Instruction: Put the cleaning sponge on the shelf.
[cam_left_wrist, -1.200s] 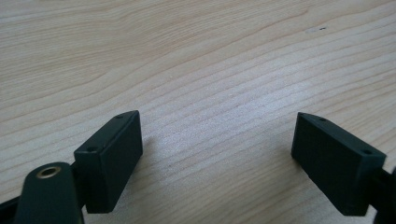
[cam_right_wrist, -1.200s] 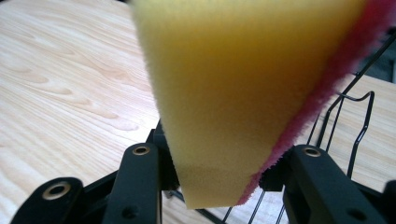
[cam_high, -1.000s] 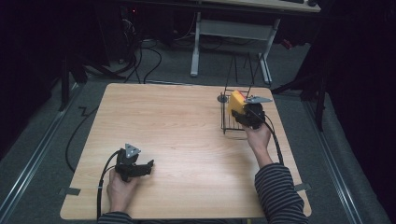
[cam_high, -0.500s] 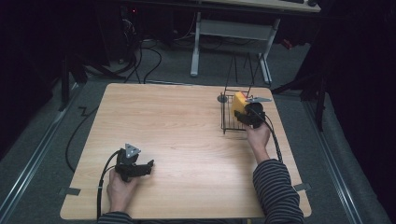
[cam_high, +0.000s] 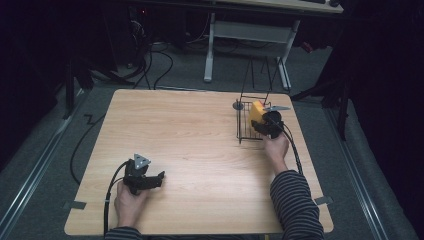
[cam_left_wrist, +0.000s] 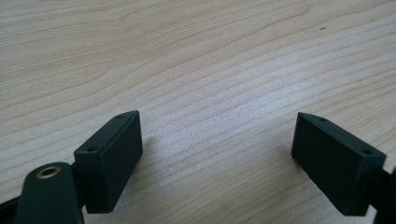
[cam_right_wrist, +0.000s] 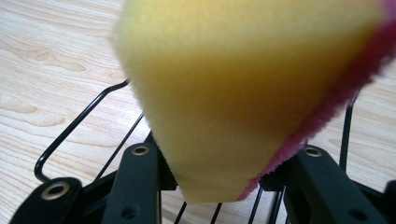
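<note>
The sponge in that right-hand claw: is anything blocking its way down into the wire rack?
Nothing visible blocks it. The right gripper has its jaws shut on the yellow sponge, held right over the black wire rack, whose bars show below the sponge in the right gripper view. The left gripper rests far off on the table.

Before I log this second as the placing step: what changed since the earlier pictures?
The right gripper, shut on the yellow sponge, sank slightly toward the black wire rack. Its grip stayed. The left gripper kept still on the table, jaws open with nothing between them.
</note>
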